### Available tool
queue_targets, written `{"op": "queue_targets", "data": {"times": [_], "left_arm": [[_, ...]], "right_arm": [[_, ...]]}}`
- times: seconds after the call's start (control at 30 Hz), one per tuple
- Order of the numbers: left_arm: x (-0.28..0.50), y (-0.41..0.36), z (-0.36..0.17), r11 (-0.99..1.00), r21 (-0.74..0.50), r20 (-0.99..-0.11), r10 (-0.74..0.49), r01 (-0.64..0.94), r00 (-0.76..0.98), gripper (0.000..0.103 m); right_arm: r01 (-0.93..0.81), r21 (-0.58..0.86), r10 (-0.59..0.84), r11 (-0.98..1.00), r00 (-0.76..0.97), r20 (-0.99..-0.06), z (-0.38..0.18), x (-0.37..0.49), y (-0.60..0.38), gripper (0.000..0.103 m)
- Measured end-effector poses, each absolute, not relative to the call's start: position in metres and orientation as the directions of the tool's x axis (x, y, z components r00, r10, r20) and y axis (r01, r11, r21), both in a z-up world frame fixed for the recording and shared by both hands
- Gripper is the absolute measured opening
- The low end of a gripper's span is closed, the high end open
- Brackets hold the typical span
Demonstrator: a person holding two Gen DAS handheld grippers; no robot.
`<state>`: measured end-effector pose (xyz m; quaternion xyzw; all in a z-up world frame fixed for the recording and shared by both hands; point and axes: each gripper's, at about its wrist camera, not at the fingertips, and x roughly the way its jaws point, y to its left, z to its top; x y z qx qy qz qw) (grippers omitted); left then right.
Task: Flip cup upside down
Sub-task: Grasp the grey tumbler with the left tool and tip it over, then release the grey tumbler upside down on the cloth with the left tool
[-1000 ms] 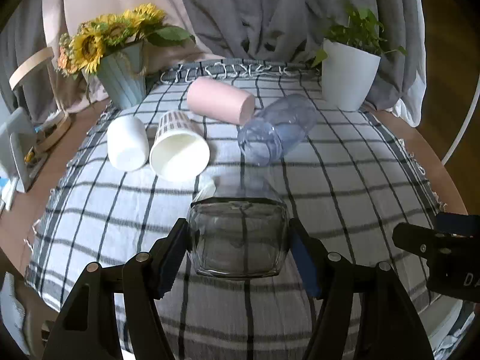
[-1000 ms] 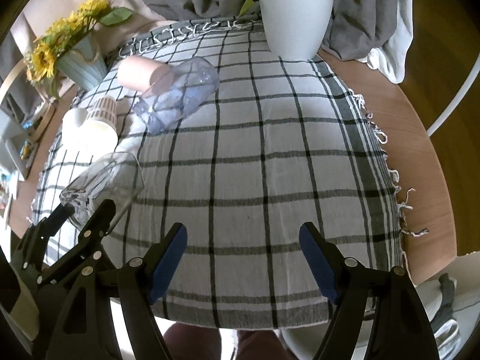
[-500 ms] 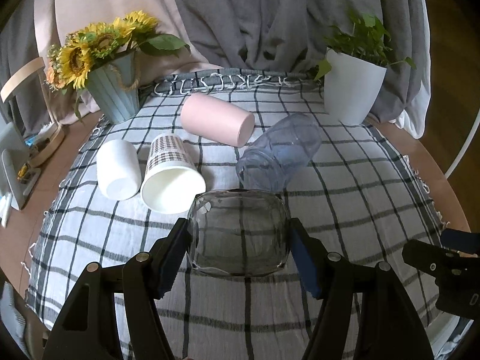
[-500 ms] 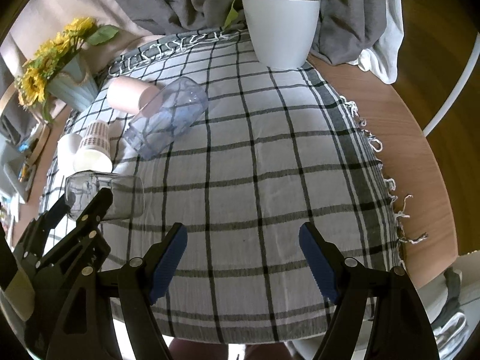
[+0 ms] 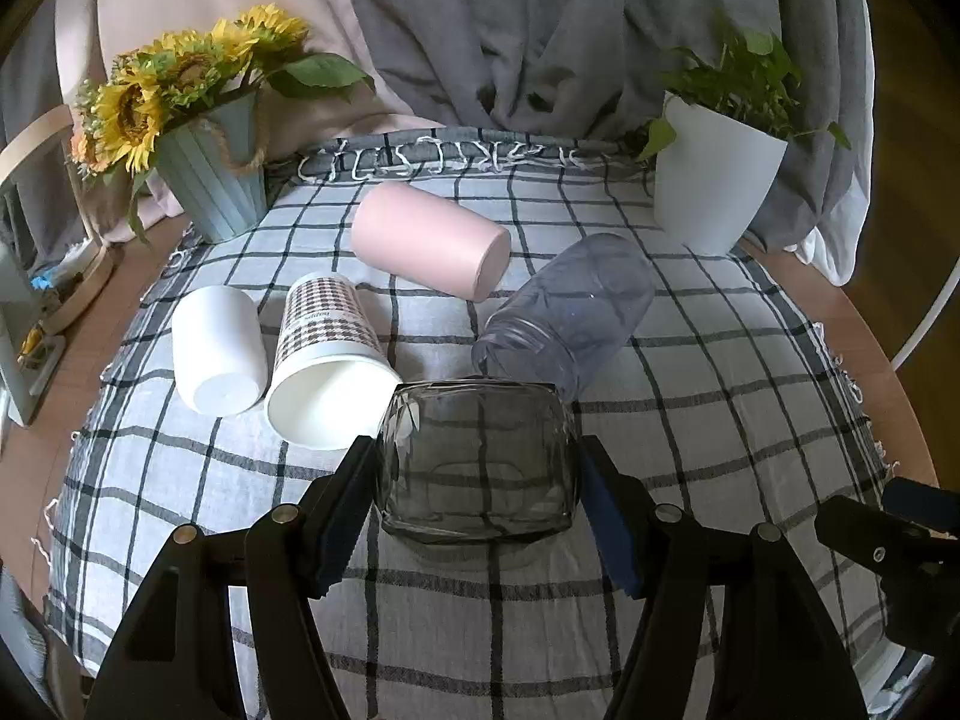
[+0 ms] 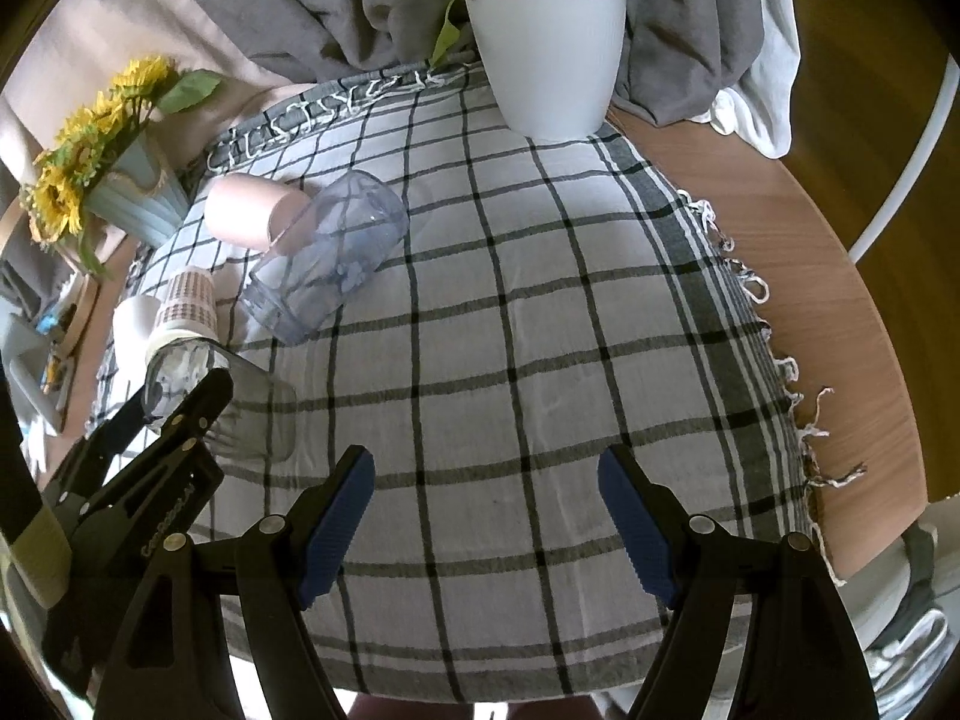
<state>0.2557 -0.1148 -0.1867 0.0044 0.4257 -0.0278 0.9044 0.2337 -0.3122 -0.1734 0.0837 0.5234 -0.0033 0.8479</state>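
My left gripper [image 5: 477, 498] is shut on a smoky clear glass cup [image 5: 477, 462], held between its blue pads low over the checked tablecloth [image 5: 690, 480]. In the right wrist view the glass cup [image 6: 258, 414] stands upside down, its thick base up and its wider mouth at or near the cloth, with the left gripper's black fingers [image 6: 186, 414] around it. My right gripper [image 6: 483, 516] is open and empty over the cloth near the table's front edge.
Four cups lie on their sides behind the glass: a white one [image 5: 219, 354], a houndstooth paper cup [image 5: 327, 372], a pink one [image 5: 429, 249] and a clear bluish tumbler [image 5: 570, 312]. A sunflower vase [image 5: 213, 180] stands back left, a white plant pot [image 5: 708, 180] back right.
The left gripper has turned the glass cup from tilted to base-up and lowered it toward the cloth. The right gripper has stayed open and pulled back slightly.
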Motion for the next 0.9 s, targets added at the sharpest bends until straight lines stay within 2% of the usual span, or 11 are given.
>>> {"op": "queue_targets", "data": {"times": [0.03,0.1,0.17,0.27,0.57,0.83,0.9], "left_arm": [[0.256,-0.115,-0.187,0.998,-0.015,-0.776,-0.048,0.057,0.629,0.069],[0.257,-0.115,-0.188,0.997,-0.029,-0.785,-0.065,0.069,0.616,0.094],[0.255,-0.113,-0.186,0.998,-0.038,-0.779,-0.063,0.053,0.624,0.103],[0.255,-0.112,-0.183,0.997,-0.057,-0.779,-0.073,0.045,0.623,0.103],[0.241,-0.111,-0.170,1.000,-0.003,-0.796,-0.001,-0.002,0.605,0.103],[0.198,-0.101,-0.147,0.995,0.043,-0.733,0.093,-0.091,0.674,0.103],[0.187,-0.097,-0.143,0.994,0.047,-0.711,0.103,-0.099,0.696,0.103]], "right_arm": [[0.093,0.139,0.082,0.986,0.454,-0.887,-0.173,0.234,-0.312,0.077],[0.091,0.142,0.086,0.986,0.457,-0.885,-0.172,0.234,-0.310,0.077],[0.091,0.148,0.091,0.985,0.458,-0.884,-0.172,0.234,-0.310,0.077],[0.085,0.146,0.091,0.986,0.460,-0.883,-0.171,0.234,-0.310,0.077],[0.085,0.193,0.129,0.978,0.487,-0.864,-0.163,0.228,-0.316,0.077],[0.029,0.223,0.172,0.974,0.540,-0.824,-0.148,0.209,-0.314,0.094],[0.013,0.225,0.178,0.974,0.566,-0.805,-0.142,0.202,-0.311,0.094]]}}
